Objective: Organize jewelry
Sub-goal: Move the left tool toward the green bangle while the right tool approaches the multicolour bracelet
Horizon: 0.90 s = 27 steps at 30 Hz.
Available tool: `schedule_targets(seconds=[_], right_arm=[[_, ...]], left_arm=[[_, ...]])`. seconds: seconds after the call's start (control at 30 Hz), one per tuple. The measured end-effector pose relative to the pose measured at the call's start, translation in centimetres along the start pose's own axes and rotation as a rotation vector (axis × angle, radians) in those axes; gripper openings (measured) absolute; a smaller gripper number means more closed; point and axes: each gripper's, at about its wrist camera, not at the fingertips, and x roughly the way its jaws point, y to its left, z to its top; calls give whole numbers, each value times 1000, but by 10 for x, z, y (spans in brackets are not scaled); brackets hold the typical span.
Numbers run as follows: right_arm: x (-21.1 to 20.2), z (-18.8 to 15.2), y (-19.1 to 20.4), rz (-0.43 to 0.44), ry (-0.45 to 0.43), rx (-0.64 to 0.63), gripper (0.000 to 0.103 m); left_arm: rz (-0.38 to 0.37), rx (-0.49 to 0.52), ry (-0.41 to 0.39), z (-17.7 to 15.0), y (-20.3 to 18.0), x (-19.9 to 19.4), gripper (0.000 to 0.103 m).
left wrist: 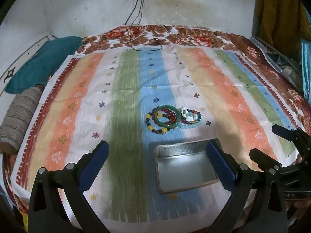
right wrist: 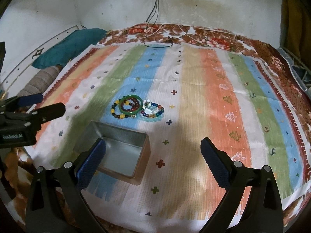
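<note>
The metal tin sits open and empty on the striped cloth, its bare grey floor catching a patch of light. Just beyond the tin, on the cloth's blue stripe, the jewelry lies in a small heap: a green bangle resting over a dark red bead bracelet, with a yellow-and-dark bead bracelet partly under them on the tin's left-hand side, and to the right of these a cluster of a pale blue bead bracelet, a multicoloured bead bracelet and some white pieces. None of it is in the tin.

The left tongs hang released above the tin's near edge, blue pads wide apart and holding nothing. The right tongs are likewise spread and empty, with the tin under their left finger. In the right wrist view the body of the left tool carries white lettering that appears to read "GenRobot.AI".

The cloth covers a bed with a brown floral blanket. Beyond the tin, cables drop from a wall socket down a stained white wall. Left of the tin lie a teal cushion and a striped grey roll.
</note>
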Motion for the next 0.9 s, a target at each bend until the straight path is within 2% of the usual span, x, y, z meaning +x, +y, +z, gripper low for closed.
schedule_targets(seconds=[0.37, 0.9], right_arm=[[23, 26, -15, 14, 36, 67, 99], [61, 46, -22, 8, 127, 76, 99]], left_arm=[[-4, -22, 36, 22, 1, 21, 97], [-28, -103, 128, 46, 15, 64, 97]])
